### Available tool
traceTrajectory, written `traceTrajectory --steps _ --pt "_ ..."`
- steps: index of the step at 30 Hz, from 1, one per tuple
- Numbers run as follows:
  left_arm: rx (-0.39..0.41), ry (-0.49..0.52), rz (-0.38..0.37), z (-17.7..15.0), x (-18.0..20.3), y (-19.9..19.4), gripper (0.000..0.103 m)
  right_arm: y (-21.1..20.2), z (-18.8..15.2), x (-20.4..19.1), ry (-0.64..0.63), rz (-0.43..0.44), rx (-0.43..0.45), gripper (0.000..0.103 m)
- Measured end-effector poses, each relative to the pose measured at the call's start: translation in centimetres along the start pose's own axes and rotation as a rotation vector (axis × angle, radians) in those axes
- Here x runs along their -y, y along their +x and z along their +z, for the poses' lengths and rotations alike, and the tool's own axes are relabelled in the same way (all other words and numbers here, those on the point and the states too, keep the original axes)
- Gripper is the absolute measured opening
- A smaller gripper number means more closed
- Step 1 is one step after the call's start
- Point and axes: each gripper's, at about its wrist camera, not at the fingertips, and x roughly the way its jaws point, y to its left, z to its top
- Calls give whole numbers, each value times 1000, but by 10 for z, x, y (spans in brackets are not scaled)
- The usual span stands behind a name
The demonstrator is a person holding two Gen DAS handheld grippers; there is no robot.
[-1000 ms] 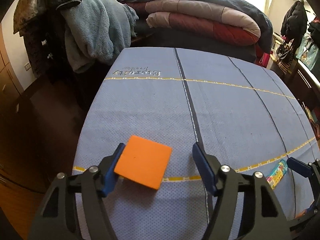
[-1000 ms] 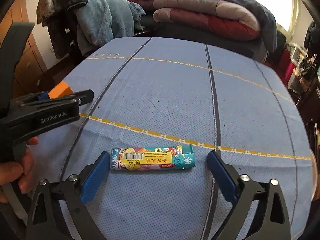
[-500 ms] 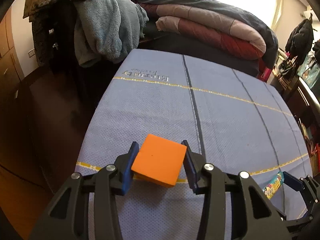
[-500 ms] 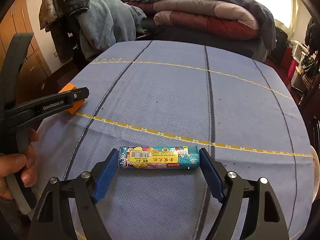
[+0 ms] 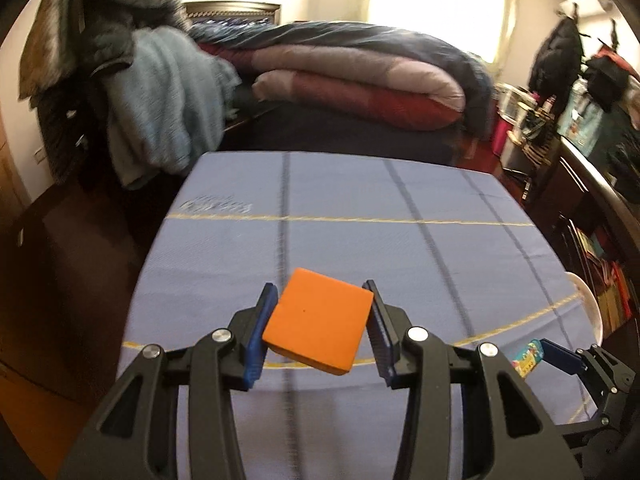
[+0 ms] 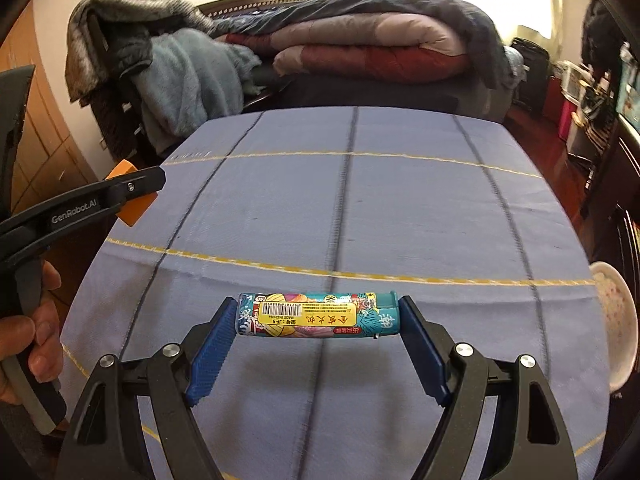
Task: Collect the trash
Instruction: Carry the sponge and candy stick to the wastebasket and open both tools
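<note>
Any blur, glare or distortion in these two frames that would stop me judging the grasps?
Left wrist view: fisheye bending, blown-out window, background motion-smeared, yet the orange block between the left gripper jaws is sharp. Right wrist view: same curvature, cloth lines slightly smeared, but the lighter label is legible in the right gripper.

A blue mattress [image 6: 400, 208] crossed by dark and yellow stripes; a white bowl [image 6: 616, 320] sits at its right edge.
</note>
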Motion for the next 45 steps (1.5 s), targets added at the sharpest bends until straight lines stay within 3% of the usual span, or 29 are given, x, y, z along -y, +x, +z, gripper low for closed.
traceTrajectory --steps 16,45 --pt "31 166 -134 14 127 -14 44 -40 -12 97 178 -72 76 80" --pt "44 390 -324 28 297 0 44 -84 -42 238 451 -193 187 80"
